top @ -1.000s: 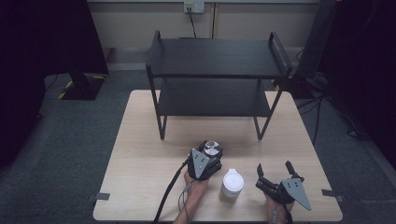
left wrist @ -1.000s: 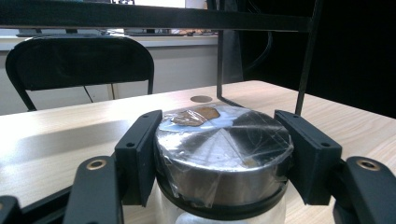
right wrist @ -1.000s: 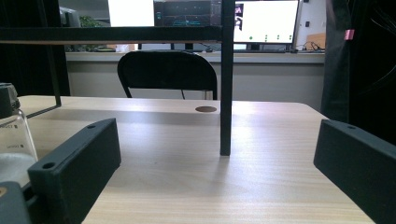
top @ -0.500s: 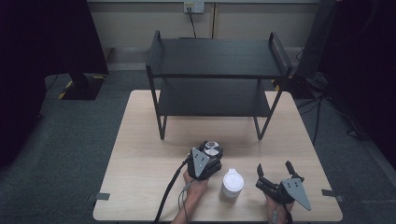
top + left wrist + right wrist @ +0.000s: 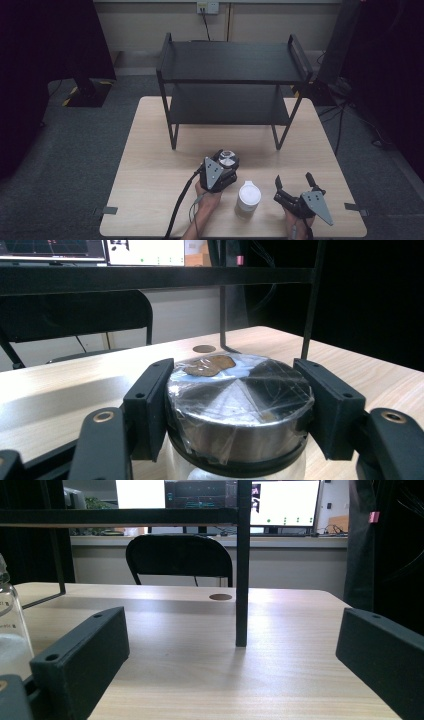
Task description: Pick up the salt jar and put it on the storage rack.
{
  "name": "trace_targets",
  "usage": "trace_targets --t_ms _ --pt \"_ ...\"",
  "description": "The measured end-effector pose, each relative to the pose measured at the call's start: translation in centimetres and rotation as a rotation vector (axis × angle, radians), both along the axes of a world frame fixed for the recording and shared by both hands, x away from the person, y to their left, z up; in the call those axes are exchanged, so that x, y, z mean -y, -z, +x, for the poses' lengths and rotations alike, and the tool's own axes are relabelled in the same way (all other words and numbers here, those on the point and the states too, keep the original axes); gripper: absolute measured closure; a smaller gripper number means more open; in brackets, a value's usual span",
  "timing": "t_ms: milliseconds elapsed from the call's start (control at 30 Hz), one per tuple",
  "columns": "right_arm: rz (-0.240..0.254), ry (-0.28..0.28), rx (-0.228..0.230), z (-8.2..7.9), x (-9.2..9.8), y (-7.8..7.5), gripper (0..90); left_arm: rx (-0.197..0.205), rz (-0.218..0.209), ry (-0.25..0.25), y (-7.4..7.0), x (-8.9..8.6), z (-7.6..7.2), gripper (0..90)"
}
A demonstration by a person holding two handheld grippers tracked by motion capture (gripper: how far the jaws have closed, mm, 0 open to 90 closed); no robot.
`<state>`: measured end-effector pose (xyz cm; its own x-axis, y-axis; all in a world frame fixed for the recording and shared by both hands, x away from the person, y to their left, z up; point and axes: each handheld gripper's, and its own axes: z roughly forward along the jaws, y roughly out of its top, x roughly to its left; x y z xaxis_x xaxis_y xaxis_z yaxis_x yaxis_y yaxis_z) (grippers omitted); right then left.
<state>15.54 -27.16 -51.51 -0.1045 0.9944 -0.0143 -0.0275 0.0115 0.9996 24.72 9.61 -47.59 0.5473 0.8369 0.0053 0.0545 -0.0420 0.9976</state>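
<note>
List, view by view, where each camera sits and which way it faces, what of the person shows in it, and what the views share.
High view: above the person's side, looking forward and down at the table, black shelf rack, both forearms and grippers.
Left gripper view: rides the left gripper, looking along jaws clamped on the foil-wrapped jar lid.
Right gripper view: rides the right gripper, low over the table, open jaws facing a rack leg.
Shared: both gripper views show the rack, table and monitors; the high and left views show the jar.
</note>
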Motion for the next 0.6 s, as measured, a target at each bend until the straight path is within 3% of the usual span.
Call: trace_targets --t_ms 267,333,600 --pt "0.0 -0.005 0.001 0.0 0.1 0.0 0.0 0.001 0.004 0.039 -0.4 -0.7 0.2 35.5" --pt "0.0 -0.004 0.001 0.0 0.1 0.0 0.0 0.007 0.032 0.052 -0.8 -0.9 0.2 35.4" --pt "-0.001 -0.005 0.0 0.0 0.1 0.0 0.0 0.006 0.013 0.084 -1.4 -1.8 0.3 35.5"
